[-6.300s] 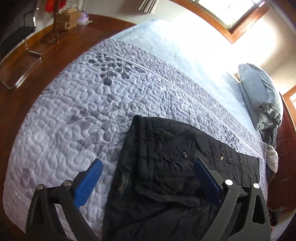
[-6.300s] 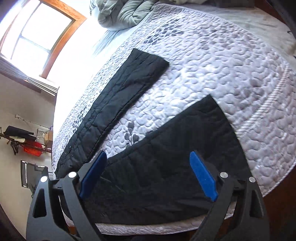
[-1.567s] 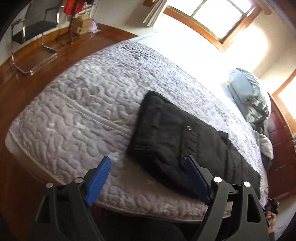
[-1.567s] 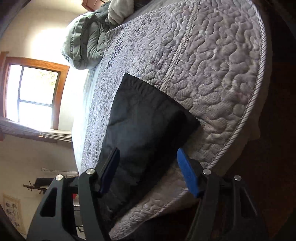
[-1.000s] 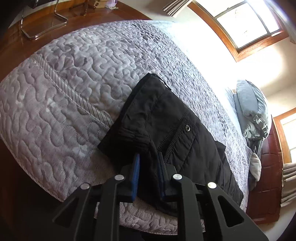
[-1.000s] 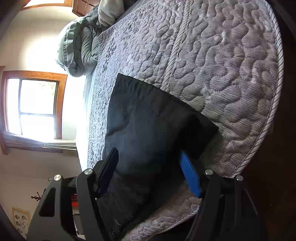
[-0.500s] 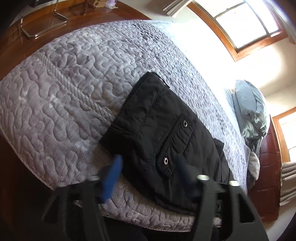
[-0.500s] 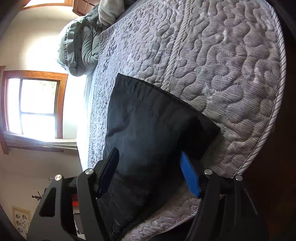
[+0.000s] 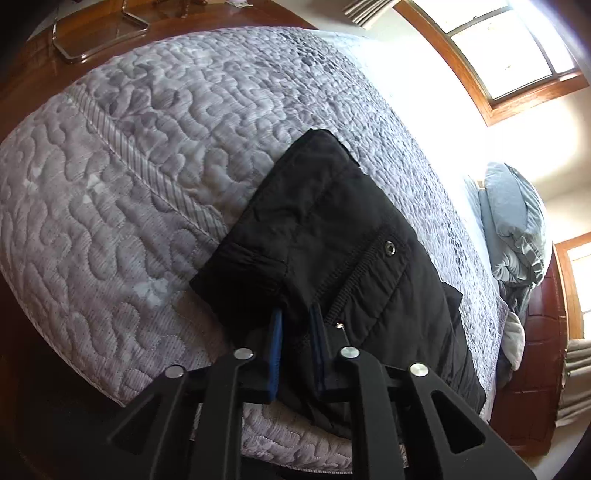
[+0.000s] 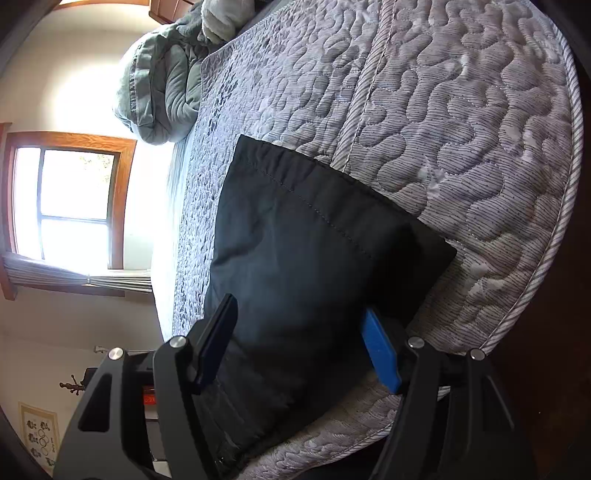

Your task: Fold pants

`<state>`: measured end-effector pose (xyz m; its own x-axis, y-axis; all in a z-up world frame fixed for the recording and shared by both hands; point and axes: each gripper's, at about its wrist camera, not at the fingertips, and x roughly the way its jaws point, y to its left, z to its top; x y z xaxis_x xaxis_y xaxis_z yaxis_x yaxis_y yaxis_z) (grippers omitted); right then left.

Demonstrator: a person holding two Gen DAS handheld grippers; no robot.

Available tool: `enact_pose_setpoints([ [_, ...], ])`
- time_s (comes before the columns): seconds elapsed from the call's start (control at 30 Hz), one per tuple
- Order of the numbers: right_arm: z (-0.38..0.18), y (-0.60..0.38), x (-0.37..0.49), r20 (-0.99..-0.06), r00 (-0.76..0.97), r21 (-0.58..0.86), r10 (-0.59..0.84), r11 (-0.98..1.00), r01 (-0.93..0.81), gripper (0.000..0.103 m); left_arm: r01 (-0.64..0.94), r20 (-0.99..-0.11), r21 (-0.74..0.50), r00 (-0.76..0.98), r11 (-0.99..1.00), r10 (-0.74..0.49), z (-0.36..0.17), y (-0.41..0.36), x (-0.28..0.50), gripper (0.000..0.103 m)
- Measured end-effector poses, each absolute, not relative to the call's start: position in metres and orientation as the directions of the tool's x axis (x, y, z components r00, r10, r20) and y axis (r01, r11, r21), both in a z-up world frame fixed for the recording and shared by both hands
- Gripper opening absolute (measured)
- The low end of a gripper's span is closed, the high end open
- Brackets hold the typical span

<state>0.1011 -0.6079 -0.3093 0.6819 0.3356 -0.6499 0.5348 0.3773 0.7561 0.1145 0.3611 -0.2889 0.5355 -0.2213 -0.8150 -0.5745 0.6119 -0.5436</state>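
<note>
Black pants [image 9: 332,229] lie folded lengthwise on the grey quilted bed [image 9: 147,147], close to its near edge. In the left wrist view the waistband end with a snap pocket faces me. My left gripper [image 9: 295,325] is closing, its blue pads pinching a bunch of waistband fabric. The right wrist view shows the hem end of the pants [image 10: 303,229] lying flat on the quilt [image 10: 461,110]. There my right gripper [image 10: 298,306] stands open astride the leg end, with fabric between the fingers and its pads apart from it.
The bed's rounded edge and dark wood floor [image 9: 22,406] lie just below both grippers. Grey-green pillows [image 9: 517,221] pile at the head of the bed. A metal chair frame [image 9: 96,33] stands on the floor beyond. Bright windows [image 10: 70,199] line the wall.
My left gripper opened wide over the waistband, then closed again on a bunch of its fabric. The right gripper has stayed open in place over the leg end.
</note>
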Motion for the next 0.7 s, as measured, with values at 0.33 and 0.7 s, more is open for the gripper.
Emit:
enact_pose_setpoints([
  [0.33,-0.306,-0.607,0.104,-0.678,0.658,0.729,0.328,0.417,0.543,0.027,-0.604,-0.815,-0.532,0.554,0.593,-0.167,-0.285,0.365,0.103,0.002],
  [0.7,-0.305,-0.59,0.083,-0.687,0.65,0.716,0.324,0.453,0.531,0.008,-0.611,-0.828,-0.511,0.537,0.605,-0.157,-0.271,0.379,0.109,0.001],
])
